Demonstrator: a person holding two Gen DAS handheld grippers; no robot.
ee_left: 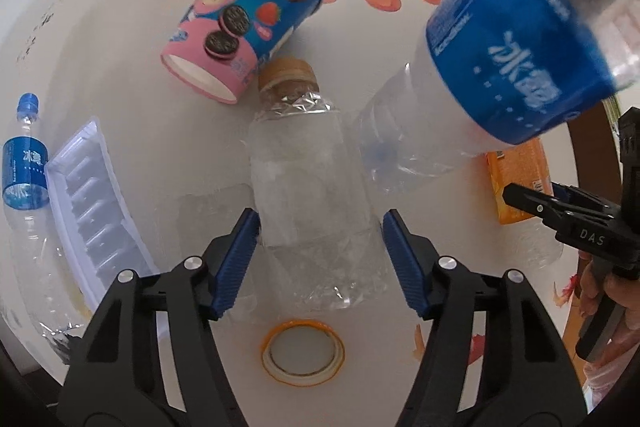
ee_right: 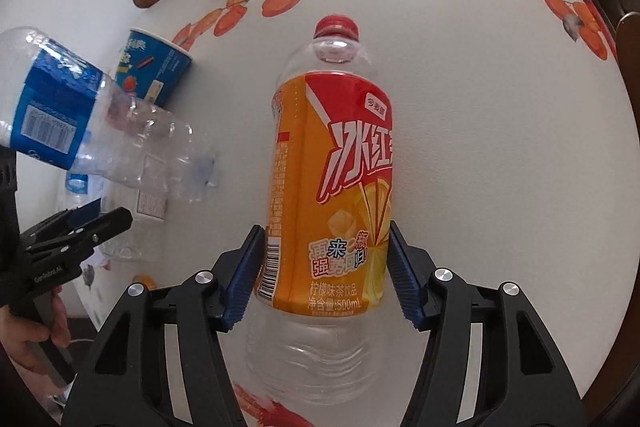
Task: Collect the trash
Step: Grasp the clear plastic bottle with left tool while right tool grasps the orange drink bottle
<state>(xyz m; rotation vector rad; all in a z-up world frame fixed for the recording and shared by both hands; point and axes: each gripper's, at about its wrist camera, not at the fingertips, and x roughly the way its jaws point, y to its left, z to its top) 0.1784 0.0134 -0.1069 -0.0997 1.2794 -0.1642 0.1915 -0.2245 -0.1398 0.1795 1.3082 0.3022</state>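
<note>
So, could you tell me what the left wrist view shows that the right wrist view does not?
Only the left view shows the clear bottle with a tan cap between the left gripper fingers, the white tray and the tape ring. Only the right shows the iced tea bottle's whole label and red cap, held by the right gripper. Both show the blue cookie cup and the blue-labelled bottle.

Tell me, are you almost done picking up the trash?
Not nearly. No bin shows, so nothing looks finished. In hand: the left claw grips a clear bottle, the right claw an iced tea bottle. Left on the table: cookie cup, white plastic tray, tape roll, lying blue-label bottle, plus a blurred tilted blue-label bottle.
</note>
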